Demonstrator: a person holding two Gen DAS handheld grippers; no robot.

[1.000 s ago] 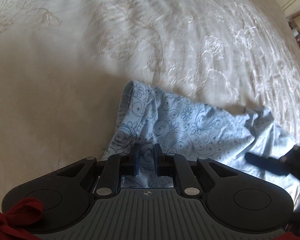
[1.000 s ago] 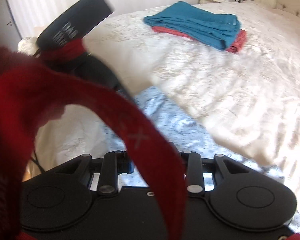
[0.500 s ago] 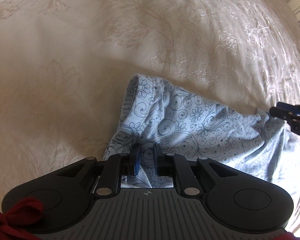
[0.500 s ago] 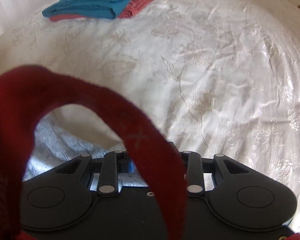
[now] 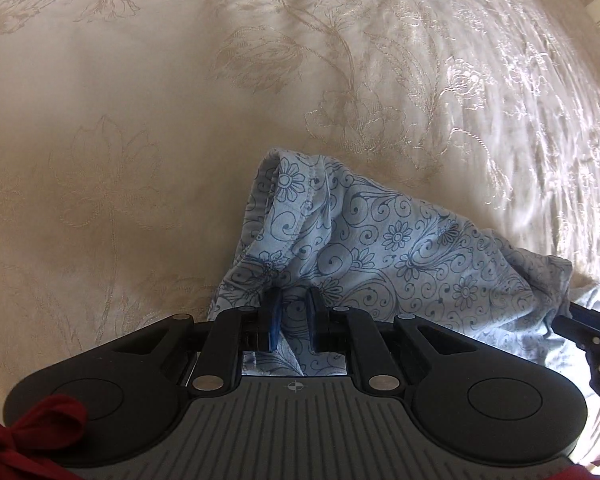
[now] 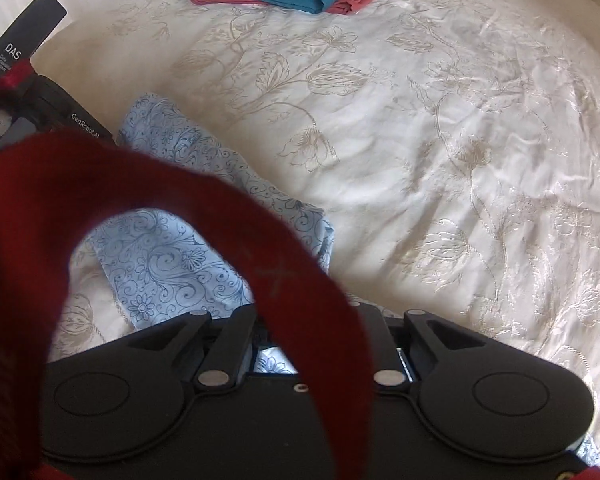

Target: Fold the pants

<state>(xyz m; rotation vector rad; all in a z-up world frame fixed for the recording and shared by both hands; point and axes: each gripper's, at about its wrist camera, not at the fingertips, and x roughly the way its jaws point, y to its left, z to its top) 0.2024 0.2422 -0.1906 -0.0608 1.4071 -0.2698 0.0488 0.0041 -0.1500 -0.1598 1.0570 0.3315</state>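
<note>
Here pale-blue floral pants [image 5: 400, 256] bunch, pinched in left jaws; right jaws' state unclear.

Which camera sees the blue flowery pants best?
The left wrist view. The pants lie spread and unblocked beyond the left claw, which pinches their edge. In the right wrist view a red strap covers much of the pants.
</note>
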